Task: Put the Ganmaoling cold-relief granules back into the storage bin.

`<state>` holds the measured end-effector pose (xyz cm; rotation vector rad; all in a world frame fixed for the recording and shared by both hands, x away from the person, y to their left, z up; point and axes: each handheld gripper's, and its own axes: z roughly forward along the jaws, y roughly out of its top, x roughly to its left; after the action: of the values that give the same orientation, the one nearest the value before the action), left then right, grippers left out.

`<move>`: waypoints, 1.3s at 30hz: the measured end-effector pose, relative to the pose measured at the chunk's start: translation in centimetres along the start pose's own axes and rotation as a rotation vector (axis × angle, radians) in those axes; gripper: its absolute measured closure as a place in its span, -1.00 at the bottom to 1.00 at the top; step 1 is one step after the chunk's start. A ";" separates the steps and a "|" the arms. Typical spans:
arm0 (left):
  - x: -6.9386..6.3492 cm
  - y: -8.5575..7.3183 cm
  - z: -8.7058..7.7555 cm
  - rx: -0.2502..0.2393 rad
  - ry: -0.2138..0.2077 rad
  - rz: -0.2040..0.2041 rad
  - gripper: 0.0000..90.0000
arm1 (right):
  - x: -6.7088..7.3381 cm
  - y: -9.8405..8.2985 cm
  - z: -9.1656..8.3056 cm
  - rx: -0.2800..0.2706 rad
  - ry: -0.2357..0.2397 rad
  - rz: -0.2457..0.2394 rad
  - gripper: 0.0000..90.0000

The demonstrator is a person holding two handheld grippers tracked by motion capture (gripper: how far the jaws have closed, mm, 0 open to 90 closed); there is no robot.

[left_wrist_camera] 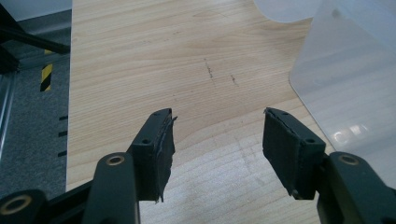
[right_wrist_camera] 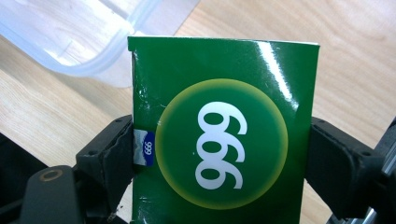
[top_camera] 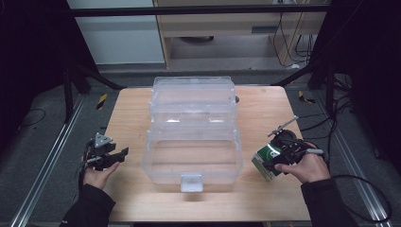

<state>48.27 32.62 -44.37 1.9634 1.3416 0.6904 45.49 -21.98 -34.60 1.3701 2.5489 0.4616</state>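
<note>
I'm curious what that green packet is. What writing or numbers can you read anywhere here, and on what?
"999", large white digits in a yellow-ringed circle, on the green box clamped in the right gripper.
"999", tiny, on a blue tab at that box's left edge.
Nothing else bears readable text.

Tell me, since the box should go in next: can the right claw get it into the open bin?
Probably yes. The right claw grips the green box beside the clear bin, whose lid is folded back, leaving the top open.

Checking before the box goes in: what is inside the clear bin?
The clear bin looks empty; only the wooden table shows through it. The latch hides a small part.
</note>
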 end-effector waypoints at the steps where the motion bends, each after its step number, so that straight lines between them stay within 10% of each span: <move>1: 0.0 0.0 0.0 0.001 0.000 0.001 -0.06 | -0.1 0.1 -0.2 -0.005 0.001 -0.004 -0.61; 16: -0.1 0.0 0.1 0.004 -0.005 0.003 -0.06 | -0.8 2.0 -2.5 -0.054 -0.024 -0.073 -0.61; 39: 0.0 0.0 0.1 0.007 -0.013 0.002 -0.06 | 1.1 6.0 -4.4 -0.063 0.055 -0.334 -0.61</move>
<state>48.35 32.57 -44.47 1.9711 1.3365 0.6739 48.05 -18.67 -28.32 0.8961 2.7085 0.5165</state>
